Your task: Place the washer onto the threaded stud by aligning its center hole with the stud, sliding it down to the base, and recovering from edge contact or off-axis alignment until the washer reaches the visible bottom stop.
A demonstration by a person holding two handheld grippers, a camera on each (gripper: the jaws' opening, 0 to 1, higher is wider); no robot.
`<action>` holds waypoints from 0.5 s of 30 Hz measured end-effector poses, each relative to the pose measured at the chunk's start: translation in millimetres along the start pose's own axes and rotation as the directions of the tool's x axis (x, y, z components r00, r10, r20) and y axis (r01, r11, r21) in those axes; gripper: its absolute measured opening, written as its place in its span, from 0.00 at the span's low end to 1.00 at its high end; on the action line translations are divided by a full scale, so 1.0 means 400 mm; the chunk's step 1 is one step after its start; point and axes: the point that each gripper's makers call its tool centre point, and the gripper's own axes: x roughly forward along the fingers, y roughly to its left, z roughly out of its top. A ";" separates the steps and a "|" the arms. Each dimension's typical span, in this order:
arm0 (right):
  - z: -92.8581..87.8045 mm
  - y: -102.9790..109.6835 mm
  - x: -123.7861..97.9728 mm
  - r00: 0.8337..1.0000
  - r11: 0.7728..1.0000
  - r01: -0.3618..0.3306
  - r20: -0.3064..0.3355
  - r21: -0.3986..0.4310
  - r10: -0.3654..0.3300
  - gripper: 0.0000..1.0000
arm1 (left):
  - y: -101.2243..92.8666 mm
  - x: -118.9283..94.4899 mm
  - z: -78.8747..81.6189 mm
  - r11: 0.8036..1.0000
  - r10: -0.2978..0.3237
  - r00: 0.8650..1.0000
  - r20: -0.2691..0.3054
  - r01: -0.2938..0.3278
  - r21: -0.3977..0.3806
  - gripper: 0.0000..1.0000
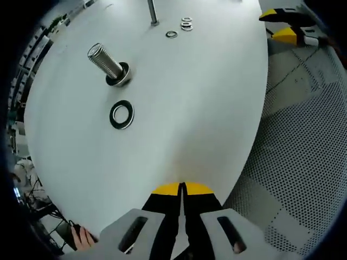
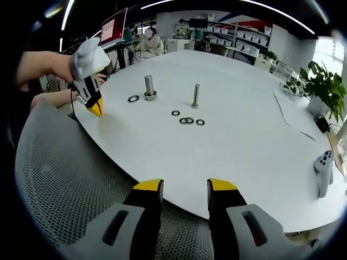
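left gripper (image 1: 182, 187): fingers pressed together with nothing between them, hanging just over the near edge of the white bench (image 1: 206, 108). In the right gripper view it's the grey and yellow tool (image 2: 93, 103) held in a person's hand at the far left of the bench.

right gripper (image 2: 185, 187): fingers apart and empty. It sits back over the mesh chair (image 2: 59, 162), off the bench edge, so it's not really in the game yet.

big washer (image 1: 121, 114): lying flat on the bench, loose, just beside the fat stud on the near side. Not touching it as far as I can tell. In the right gripper view it's the dark ring (image 2: 133, 98) left of the stud.

fat threaded stud (image 1: 105, 62): standing up from the bench with what looks like one washer or a collar already around its base (image 1: 123, 76), can't say which. Shaft above that is bare.

small washers (image 1: 186, 24): a little cluster further out, plus one loose ring (image 1: 171, 34) nearby, all flat on the bench.

thin stud (image 1: 152, 12): furthest back, upright, nothing on it that I can see.

progress: honestly barely started imo. No washer is picked up, neither gripper holds anything.

what's left: pretty much everything. Grab the washer, line up its hole over the stud top, drop it down to the base, wiggle it free if it hangs on the threads.
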 end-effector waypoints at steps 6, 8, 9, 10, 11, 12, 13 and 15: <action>0.000 -0.001 -0.001 1.000 1.000 0.003 0.000 0.001 -0.003 0.34 | -0.001 0.000 0.000 0.998 0.013 0.999 -0.042 -0.011 0.055 0.00; -0.001 0.000 0.000 1.000 1.000 0.003 -0.001 0.001 -0.003 0.34 | -0.002 0.000 0.001 0.998 0.018 0.998 -0.056 -0.015 0.061 0.00; -0.001 0.000 0.000 1.000 1.000 0.002 -0.001 0.001 -0.002 0.34 | -0.001 0.001 0.001 0.998 0.021 0.998 -0.063 -0.017 0.059 0.00; -0.002 0.000 0.000 1.000 1.000 0.002 -0.002 0.001 -0.002 0.34 | -0.001 0.002 0.001 0.998 0.027 0.997 -0.072 -0.023 0.053 0.00; -0.002 0.000 0.000 1.000 1.000 0.001 -0.004 0.001 -0.001 0.34 | -0.002 0.002 0.001 0.998 0.030 0.997 -0.076 -0.025 0.059 0.00; -0.003 0.001 0.000 1.000 1.000 0.000 -0.006 0.001 0.000 0.34 | -0.002 0.002 0.000 0.997 0.032 0.996 -0.080 -0.027 0.068 0.00; -0.003 0.001 0.000 1.000 1.000 0.000 -0.006 0.001 0.000 0.34 | -0.001 0.002 0.000 0.997 0.033 0.996 -0.082 -0.027 0.067 0.00; -0.003 0.002 0.001 1.000 1.000 -0.004 -0.006 -0.001 0.004 0.34 | 0.000 0.000 -0.001 0.998 0.030 0.996 -0.084 -0.026 0.054 0.00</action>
